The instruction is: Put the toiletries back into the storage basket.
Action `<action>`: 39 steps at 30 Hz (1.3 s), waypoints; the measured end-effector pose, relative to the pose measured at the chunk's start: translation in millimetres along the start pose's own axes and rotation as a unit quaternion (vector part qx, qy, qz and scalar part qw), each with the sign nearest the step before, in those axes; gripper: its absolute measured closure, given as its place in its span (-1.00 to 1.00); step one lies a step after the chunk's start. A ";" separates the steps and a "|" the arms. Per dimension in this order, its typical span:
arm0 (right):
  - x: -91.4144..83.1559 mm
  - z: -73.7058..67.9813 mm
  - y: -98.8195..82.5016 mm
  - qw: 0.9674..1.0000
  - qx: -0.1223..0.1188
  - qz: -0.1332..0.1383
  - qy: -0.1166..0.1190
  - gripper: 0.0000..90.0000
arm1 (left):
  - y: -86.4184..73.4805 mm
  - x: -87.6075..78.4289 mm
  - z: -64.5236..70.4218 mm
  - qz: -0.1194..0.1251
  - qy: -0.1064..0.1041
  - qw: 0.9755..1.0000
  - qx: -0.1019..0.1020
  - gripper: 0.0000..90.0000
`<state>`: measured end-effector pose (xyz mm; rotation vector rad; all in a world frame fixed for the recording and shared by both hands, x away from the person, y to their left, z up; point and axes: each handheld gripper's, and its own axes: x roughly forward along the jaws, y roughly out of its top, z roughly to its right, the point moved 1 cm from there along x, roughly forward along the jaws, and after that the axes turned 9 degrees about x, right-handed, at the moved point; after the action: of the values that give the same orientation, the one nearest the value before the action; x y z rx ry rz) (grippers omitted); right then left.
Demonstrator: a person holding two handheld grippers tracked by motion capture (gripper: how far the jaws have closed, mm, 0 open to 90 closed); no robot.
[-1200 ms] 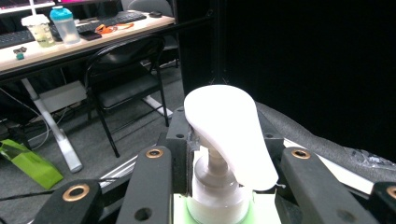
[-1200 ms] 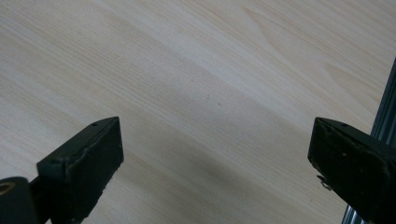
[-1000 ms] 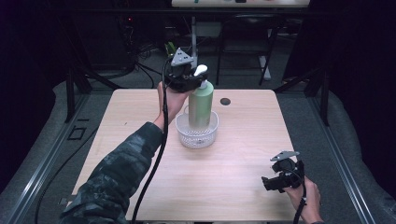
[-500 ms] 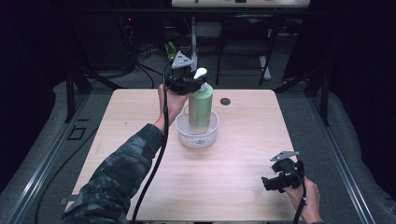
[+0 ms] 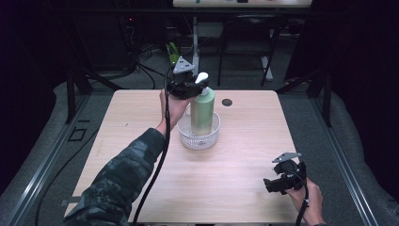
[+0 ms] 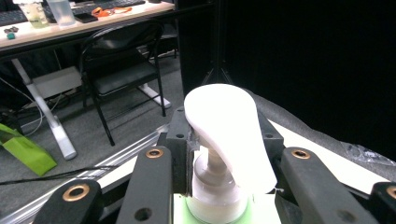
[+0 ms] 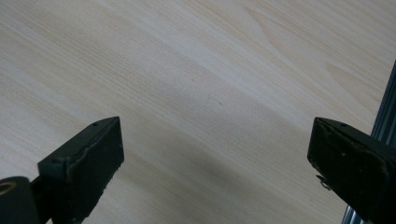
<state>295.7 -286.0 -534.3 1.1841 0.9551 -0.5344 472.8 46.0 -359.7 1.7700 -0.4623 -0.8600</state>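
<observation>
A green bottle (image 5: 203,110) with a white pump head (image 5: 201,77) stands upright with its lower end inside a clear mesh bowl (image 5: 188,136) at the middle of the wooden table (image 5: 136,122). My left gripper (image 5: 199,90) is shut on the bottle's top, just under the pump. In the left gripper view the pump head (image 6: 229,135) rises between the two black jaws of the left gripper (image 6: 219,191), which flank the collar. Whether the bottle's base rests on the bowl's floor I cannot tell. My right gripper (image 5: 270,183) hovers open at the table's front right; the right gripper (image 7: 215,158) has bare wood between its jaws.
A small dark hole (image 5: 227,102) sits in the tabletop behind the bowl. Beyond the far edge stand a chair (image 6: 121,70) and desk legs on a grey floor. The table's right edge (image 7: 385,126) runs close beside the right gripper.
The left gripper and the bottle have sunk a little, deeper into the bowl. The right gripper has stayed where it was.
</observation>
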 end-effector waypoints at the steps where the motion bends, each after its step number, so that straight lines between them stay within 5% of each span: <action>1: 0.1 0.1 0.0 1.000 0.000 -0.001 0.000 -0.93 | -1.0 0.2 -0.3 -0.001 0.000 1.000 -0.001 0.49; 39: 1.4 0.9 -0.3 1.000 -0.002 -0.003 0.004 -0.93 | -30.0 10.1 -0.6 -0.023 -0.004 1.000 -0.013 0.49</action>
<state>296.6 -286.8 -535.6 1.1809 0.9658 -0.5334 477.2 50.4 -390.8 1.7591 -0.4144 -0.9023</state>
